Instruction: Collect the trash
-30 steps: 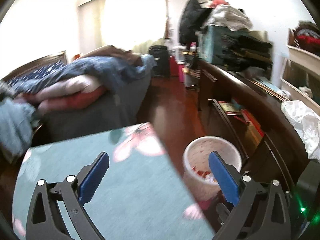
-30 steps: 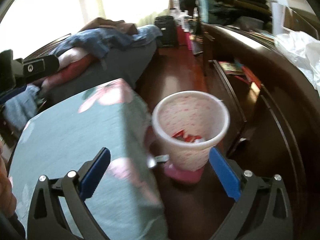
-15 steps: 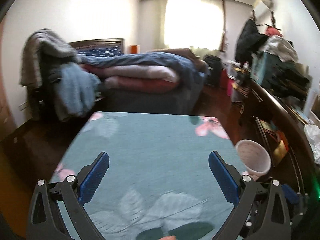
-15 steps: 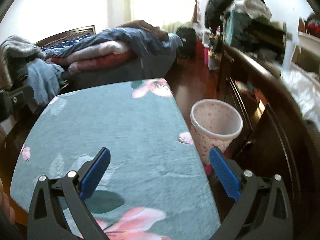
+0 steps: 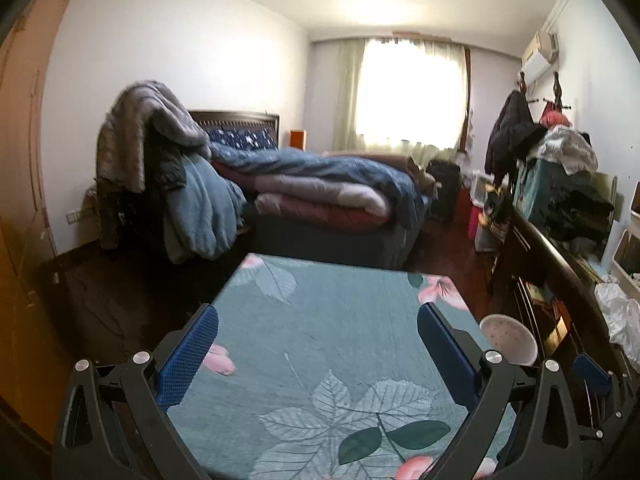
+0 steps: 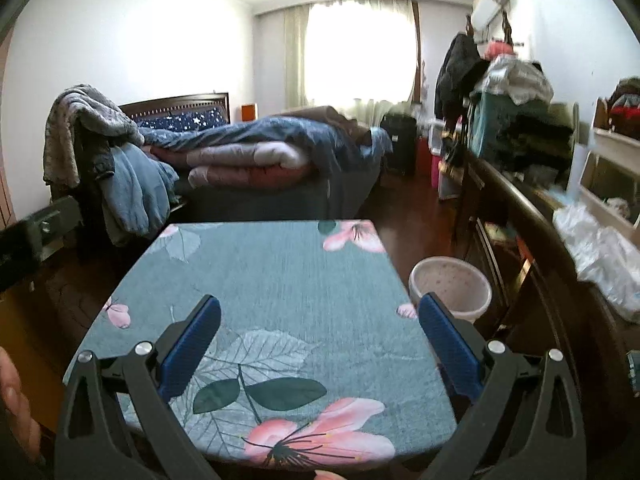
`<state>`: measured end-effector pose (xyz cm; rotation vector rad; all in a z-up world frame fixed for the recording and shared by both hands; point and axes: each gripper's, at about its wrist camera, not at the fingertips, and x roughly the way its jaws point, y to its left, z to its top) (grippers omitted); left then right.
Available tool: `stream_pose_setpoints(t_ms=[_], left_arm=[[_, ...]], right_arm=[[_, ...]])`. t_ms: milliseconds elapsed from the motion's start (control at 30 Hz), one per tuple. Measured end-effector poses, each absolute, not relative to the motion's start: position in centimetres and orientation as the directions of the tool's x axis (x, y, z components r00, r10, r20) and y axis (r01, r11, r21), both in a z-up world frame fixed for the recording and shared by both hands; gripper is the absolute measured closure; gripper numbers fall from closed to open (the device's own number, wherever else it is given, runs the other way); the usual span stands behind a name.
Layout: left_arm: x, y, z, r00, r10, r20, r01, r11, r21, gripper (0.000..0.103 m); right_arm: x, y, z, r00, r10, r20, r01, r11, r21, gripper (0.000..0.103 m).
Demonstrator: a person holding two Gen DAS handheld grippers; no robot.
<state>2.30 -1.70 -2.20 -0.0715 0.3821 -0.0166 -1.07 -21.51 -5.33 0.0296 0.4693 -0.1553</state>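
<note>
Both units hovered over the floral-covered desk (image 6: 280, 280) — left hand-held gripper (image 5: 318, 354) spread wide and empty, right hand-held gripper (image 6: 320, 344) likewise. The pink waste bin (image 6: 450, 286) stood on the floor just beside the desk's right edge.

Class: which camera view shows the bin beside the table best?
The right wrist view: the bin shows its whole rim, part of its inside and its wall, just past the table edge. The left wrist view shows it smaller, partly hidden behind a gripper finger.

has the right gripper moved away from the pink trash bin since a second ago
Yes. The right gripper has pulled up and back: the trash bin now sits smaller, off to the right beside the floral table.
</note>
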Motion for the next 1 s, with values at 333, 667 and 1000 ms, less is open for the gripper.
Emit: stream_pose_setpoints(t_ms=[333, 667, 1000], left_arm=[[-1.9, -0.2, 0.6, 0.957, -0.028, -0.29, 0.002, 0.996, -0.087, 0.004], [-3.9, 0.5, 1.7, 0.972, -0.006, -0.237, -0.015, 0.996, -0.088, 0.004], [-4.2, 1.6, 1.5, 0.97, 0.005, -0.243, -0.033, 0.993, -0.11, 0.004]], right_arm=[[-4.7, -20.0, -1.5, 0.92, -0.146, -0.363, 0.147, 0.989, -0.024, 0.004], [-6.8, -19.2, 0.3, 0.938, -0.155, -0.309, 0.148, 0.988, -0.045, 0.004], [-6.7, -18.3, 0.1, 0.939, -0.144, -0.313, 0.13, 0.989, -0.065, 0.004]])
